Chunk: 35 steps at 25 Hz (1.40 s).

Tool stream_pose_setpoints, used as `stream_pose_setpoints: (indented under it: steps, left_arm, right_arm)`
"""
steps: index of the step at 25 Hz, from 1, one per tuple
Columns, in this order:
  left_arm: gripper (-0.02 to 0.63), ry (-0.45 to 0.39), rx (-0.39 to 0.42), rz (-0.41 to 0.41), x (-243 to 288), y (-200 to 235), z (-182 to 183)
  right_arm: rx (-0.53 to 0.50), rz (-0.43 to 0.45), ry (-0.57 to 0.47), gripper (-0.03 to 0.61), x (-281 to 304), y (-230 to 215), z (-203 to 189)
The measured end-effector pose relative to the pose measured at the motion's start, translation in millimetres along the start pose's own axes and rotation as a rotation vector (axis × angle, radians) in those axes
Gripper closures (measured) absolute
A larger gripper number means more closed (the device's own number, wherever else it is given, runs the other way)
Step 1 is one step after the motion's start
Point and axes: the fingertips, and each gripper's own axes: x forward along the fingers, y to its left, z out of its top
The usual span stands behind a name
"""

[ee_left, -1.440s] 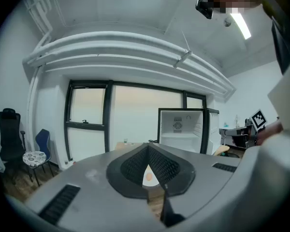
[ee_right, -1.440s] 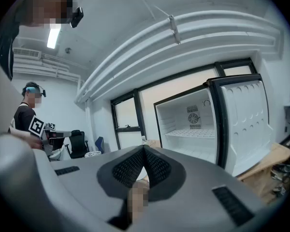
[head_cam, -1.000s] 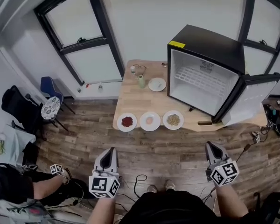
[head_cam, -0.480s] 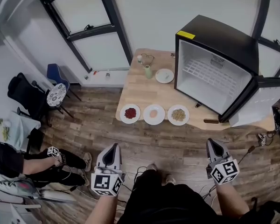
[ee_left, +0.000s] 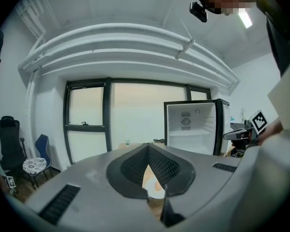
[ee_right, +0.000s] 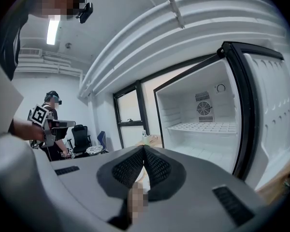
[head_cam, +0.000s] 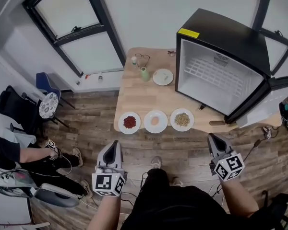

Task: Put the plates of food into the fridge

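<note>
Three white plates stand in a row along the wooden table's [head_cam: 134,97] near edge: red food [head_cam: 129,122], a pale pink portion [head_cam: 155,121] and tan food [head_cam: 182,120]. A fourth plate [head_cam: 162,76] lies further back, by the fridge. The black fridge [head_cam: 221,63] stands open on the table's right, its white inside and wire shelf [ee_right: 208,127] bare. My left gripper [head_cam: 114,146] is shut and holds nothing, a short way before the red plate. My right gripper [head_cam: 212,139] is also shut and holds nothing, before the fridge's open corner. In the left gripper view, a plate [ee_left: 153,186] shows below the closed tips [ee_left: 148,146].
The fridge door [head_cam: 271,102] swings out to the right over the table's end. A glass and a green cup [head_cam: 144,73] stand at the table's back. A person [head_cam: 19,159] sits on the floor at left near a chair [head_cam: 49,105]. Cables lie on the wooden floor.
Both grippers have come forward toward the table, still shut. The table and fridge now sit nearer in the head view. The seated person's legs have shifted.
</note>
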Motion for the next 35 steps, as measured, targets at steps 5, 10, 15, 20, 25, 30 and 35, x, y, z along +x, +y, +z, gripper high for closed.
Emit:
stream_pose_setpoints:
  steps: [5, 10, 15, 20, 25, 30, 35]
  left_arm:
    - [0.611, -0.006, 0.014, -0.085, 58.4, 20.6, 4.3]
    - [0.611, -0.006, 0.016, -0.191, 120.9, 27.9, -1.3]
    - [0.611, -0.056, 0.047, -0.314, 171.9, 24.2, 7.6]
    - [0.611, -0.091, 0.077, -0.427, 214.3, 11.6, 10.7]
    - [0.611, -0.095, 0.067, -0.515, 237.3, -10.8, 7.5]
    - [0.611, -0.09, 0.063, -0.55, 252.6, -23.1, 7.2]
    - [0.611, -0.074, 0.082, -0.52, 267.9, -22.3, -1.3]
  right_arm:
    - [0.034, -0.077, 0.018, 0.557, 24.3, -6.1, -6.3]
    - [0.103, -0.147, -0.001, 0.557, 52.6, -11.2, -14.5]
    - [0.105, -0.22, -0.004, 0.557, 72.8, -6.4, -14.6]
    - [0.143, -0.235, -0.041, 0.557, 85.4, -0.8, -13.1]
    - [0.227, -0.315, -0.007, 0.557, 89.8, -10.5, -37.3]
    - [0.298, -0.391, 0.042, 0.555, 96.4, -24.6, -78.4]
    - [0.36, -0.45, 0.048, 0.555, 105.5, -41.7, -106.3]
